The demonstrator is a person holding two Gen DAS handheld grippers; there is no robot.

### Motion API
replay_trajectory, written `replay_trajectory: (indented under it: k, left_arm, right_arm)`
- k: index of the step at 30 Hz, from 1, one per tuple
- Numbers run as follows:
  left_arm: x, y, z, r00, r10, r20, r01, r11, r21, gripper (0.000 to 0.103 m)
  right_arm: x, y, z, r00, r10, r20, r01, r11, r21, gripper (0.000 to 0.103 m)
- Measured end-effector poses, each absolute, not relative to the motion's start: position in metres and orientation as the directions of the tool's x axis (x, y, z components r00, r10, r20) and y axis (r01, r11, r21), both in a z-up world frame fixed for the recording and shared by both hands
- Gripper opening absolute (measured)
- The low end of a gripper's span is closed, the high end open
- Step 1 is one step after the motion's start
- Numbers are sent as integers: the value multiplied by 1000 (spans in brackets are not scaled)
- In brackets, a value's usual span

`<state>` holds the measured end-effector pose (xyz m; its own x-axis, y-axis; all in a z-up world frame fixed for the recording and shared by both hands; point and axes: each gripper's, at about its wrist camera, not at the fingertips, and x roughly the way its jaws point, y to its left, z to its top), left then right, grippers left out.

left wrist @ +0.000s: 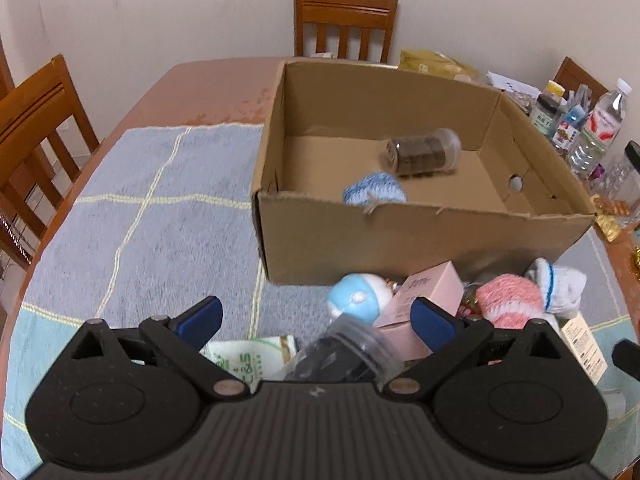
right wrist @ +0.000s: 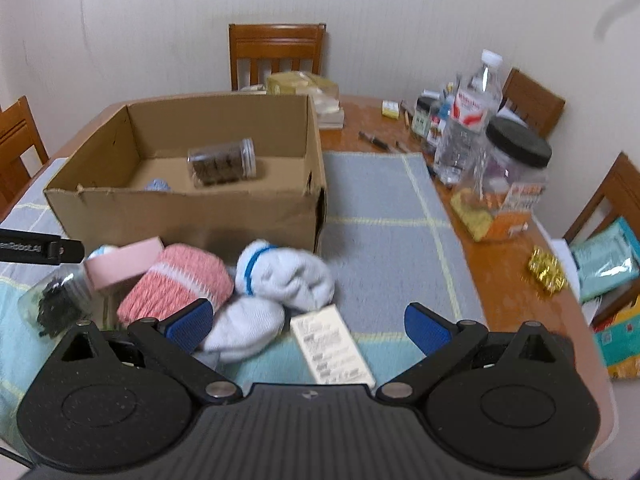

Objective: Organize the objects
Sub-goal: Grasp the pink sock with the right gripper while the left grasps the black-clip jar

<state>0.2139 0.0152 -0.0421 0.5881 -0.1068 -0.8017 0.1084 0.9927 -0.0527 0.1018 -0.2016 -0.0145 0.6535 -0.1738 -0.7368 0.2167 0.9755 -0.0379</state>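
Observation:
An open cardboard box (left wrist: 420, 236) (right wrist: 192, 208) stands on the blue checked cloth. Inside it lie a clear jar of brown pieces (left wrist: 424, 154) (right wrist: 222, 162) and a blue knitted piece (left wrist: 374, 194). My left gripper (left wrist: 316, 316) is open over a clear jar with dark contents (left wrist: 348, 352), a blue-and-white plush ball (left wrist: 354, 300) and a pink box (left wrist: 424, 300). My right gripper (right wrist: 308, 326) is open above white socks (right wrist: 288, 276) and a beige labelled box (right wrist: 332, 344). A pink knitted sock (right wrist: 176, 284) lies left of them.
Water bottles (right wrist: 468, 120), a big plastic jar with a black lid (right wrist: 516, 168) and a gold item (right wrist: 546, 270) crowd the table's right side. Wooden chairs (left wrist: 344, 24) ring the table. A green-printed packet (left wrist: 248, 356) lies under my left gripper.

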Motion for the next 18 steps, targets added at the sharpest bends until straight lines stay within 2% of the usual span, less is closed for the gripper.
replay_trajectory:
  k: [4, 11, 18]
  left_arm:
    - [212, 21, -46, 587, -128, -800, 92, 992, -91, 100]
    - [209, 25, -47, 576, -107, -811, 72, 994, -80, 100]
    - [203, 21, -49, 569, -102, -816, 67, 995, -77, 100]
  right_arm:
    - [96, -198, -18, 641, -154, -752, 215, 977, -18, 103]
    - [92, -191, -15, 654, -105, -749, 158, 987, -1, 103]
    - [102, -187, -9, 661, -70, -747, 57, 997, -43, 103]
